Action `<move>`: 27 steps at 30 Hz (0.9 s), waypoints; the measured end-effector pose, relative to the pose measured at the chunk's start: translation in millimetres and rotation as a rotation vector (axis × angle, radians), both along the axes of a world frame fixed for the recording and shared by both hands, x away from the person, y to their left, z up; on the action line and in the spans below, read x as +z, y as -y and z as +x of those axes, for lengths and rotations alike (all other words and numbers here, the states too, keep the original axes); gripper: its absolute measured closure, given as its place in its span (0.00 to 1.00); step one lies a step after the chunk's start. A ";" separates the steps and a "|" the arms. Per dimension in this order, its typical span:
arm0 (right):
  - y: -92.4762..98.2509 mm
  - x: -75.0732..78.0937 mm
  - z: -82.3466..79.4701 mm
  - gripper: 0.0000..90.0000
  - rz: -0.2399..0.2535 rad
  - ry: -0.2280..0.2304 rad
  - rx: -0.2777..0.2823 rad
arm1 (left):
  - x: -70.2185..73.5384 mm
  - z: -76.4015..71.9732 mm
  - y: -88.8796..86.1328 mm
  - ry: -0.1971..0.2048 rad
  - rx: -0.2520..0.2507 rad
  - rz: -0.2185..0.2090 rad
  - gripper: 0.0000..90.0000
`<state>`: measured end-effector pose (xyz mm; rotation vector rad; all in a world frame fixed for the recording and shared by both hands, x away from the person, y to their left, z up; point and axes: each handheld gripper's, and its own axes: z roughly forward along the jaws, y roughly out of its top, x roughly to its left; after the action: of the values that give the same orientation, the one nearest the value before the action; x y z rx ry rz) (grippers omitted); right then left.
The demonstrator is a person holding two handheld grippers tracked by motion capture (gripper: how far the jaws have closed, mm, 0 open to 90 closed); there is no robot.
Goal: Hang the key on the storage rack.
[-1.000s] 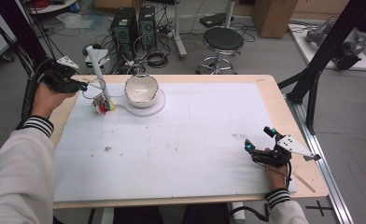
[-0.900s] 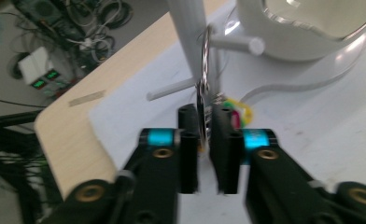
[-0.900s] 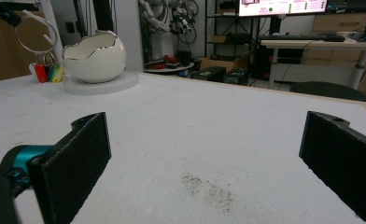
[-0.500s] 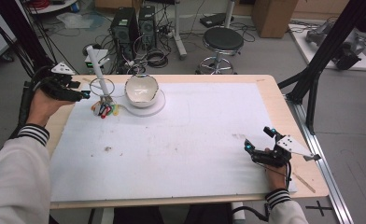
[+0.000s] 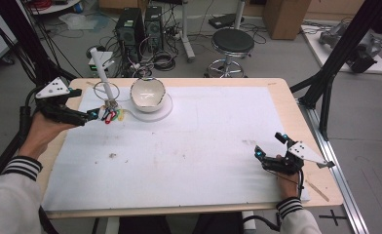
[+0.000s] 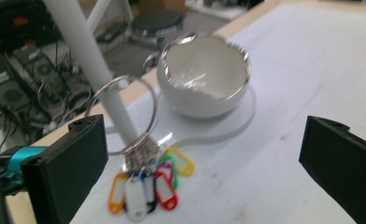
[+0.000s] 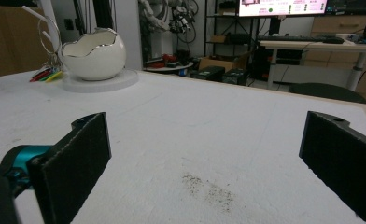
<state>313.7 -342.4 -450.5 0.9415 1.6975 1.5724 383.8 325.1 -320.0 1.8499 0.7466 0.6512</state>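
Nearest to the person, the right tongs rest open and empty on the white bench, far from the things. Farther off, the left tongs are open too, just beside the key ring. The ring appears to sit around the white post, its coloured tags lying on the bench. Beyond stands the egg-shaped bowl. The hanging looks done.

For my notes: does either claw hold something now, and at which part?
Nothing is held. The left claw is open before the key ring; the right claw is open over the table.
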 end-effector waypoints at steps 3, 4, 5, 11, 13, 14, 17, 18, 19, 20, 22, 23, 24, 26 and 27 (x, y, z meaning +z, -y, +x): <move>0.0 0.1 -0.1 0.02 -0.005 0.001 -0.001 | -5.2 -11.3 1.2 0.016 -0.012 -0.054 0.02; 0.0 0.1 -0.1 0.02 -0.005 0.001 -0.001 | -7.8 -15.5 2.3 0.017 -0.017 -0.077 0.02; -0.1 0.1 -0.1 0.02 -0.004 0.001 -0.002 | -10.8 -19.7 3.4 0.021 -0.023 -0.090 0.02; -0.3 0.0 0.0 0.02 -0.005 0.002 -0.002 | -38.5 -42.5 16.5 0.084 -0.045 -0.176 0.02; -0.1 0.0 0.0 0.02 -0.007 0.005 -0.003 | -51.2 -46.9 21.6 0.087 -0.052 -0.187 0.02; -0.1 0.0 0.0 0.02 -0.007 0.005 -0.003 | -57.5 -49.0 23.8 0.082 -0.055 -0.203 0.02; -0.2 0.0 0.0 0.02 -0.005 0.005 -0.003 | -74.8 -56.8 29.3 0.088 -0.057 -0.238 0.02; -0.2 -0.1 -0.1 0.02 -0.005 0.003 -0.002 | -80.0 -59.6 30.6 0.092 -0.057 -0.247 0.02; 0.0 0.0 -0.1 0.02 -0.002 0.002 0.000 | -84.2 -62.0 32.4 0.084 -0.059 -0.253 0.02; 0.0 0.0 -0.1 0.02 -0.002 0.002 0.000 | -88.0 -63.9 34.0 0.090 -0.059 -0.251 0.02; 0.1 -0.1 0.0 0.02 -0.003 0.003 -0.001 | -94.8 -68.3 36.7 0.104 -0.058 -0.259 0.02; -0.1 0.1 -0.2 0.02 -0.002 0.001 -0.001 | -97.6 -69.9 37.9 0.101 -0.060 -0.253 0.02; -0.3 -0.1 -0.2 0.02 -0.005 0.003 -0.004 | -100.3 -71.5 38.3 0.104 -0.065 -0.250 0.02; -0.3 0.0 -0.2 0.02 -0.005 0.003 -0.004 | -106.4 -76.0 38.5 0.115 -0.056 -0.264 0.02; -0.2 -0.1 -0.1 0.02 -0.005 0.004 -0.004 | -109.4 -78.3 37.8 0.117 -0.057 -0.271 0.02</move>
<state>313.6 -342.2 -450.6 0.9374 1.6951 1.5657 305.5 287.3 -429.4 1.5662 0.6682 0.5856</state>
